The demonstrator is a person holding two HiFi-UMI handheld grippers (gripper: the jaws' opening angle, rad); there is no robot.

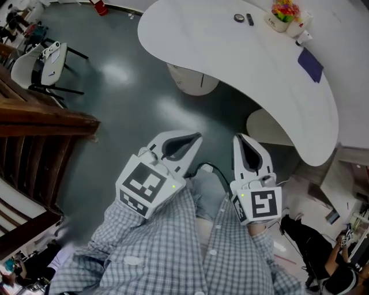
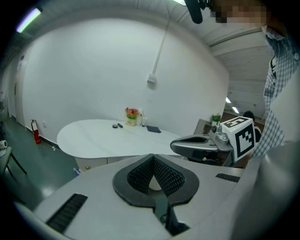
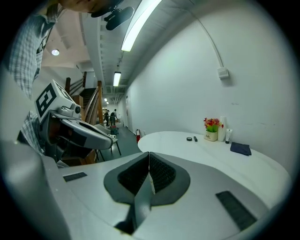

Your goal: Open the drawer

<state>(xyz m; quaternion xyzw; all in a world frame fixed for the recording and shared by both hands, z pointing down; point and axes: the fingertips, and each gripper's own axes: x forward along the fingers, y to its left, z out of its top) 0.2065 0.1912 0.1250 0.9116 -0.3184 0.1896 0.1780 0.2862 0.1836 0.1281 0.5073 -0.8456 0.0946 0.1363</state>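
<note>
Near table (image 1: 230, 55), left tool (image 1: 193, 140), right tool (image 1: 243, 144), apparently shut

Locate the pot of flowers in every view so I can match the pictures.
Head view: pot of flowers at the top right, on the white table.
Left gripper view: just left of centre, at the table's far edge by the wall.
Right gripper view: right of centre, against the wall.
Shared landmark: the dark blue rectangle lying near it.

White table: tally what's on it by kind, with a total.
Small black items: 2
Flower pot: 1
White bottles: 2
Dark blue flat item: 1
Total: 6
</note>
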